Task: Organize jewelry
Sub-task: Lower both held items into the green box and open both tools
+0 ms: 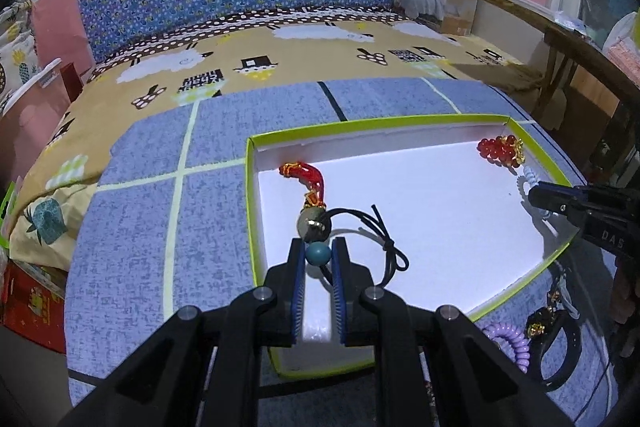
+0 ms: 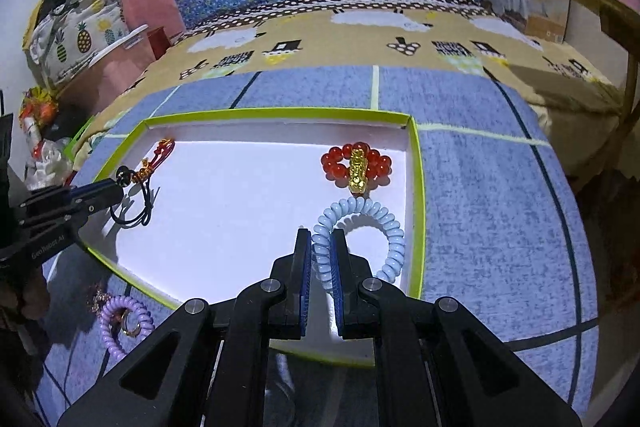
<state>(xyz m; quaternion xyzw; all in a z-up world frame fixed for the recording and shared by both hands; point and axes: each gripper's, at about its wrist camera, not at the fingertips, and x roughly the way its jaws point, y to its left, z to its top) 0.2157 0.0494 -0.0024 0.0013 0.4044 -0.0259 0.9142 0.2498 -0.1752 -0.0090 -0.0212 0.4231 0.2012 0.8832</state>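
Left gripper (image 1: 319,259): jaws pinching the teal bead of a black-cord charm with red tassel (image 1: 316,223), over the shallow white green-rimmed card tray (image 1: 250,187); lower, then release
Right gripper (image 2: 322,251): jaws pinching a springy pale-blue plastic coil band (image 2: 360,223), beside glossy red beads (image 2: 356,165)

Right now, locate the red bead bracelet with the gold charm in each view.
Left wrist view: red bead bracelet sits in the far right corner of the green-rimmed tray.
Right wrist view: the bracelet lies upper right in the tray, just beyond the pale blue coil tie.
Shared landmark: the tray's green rim.
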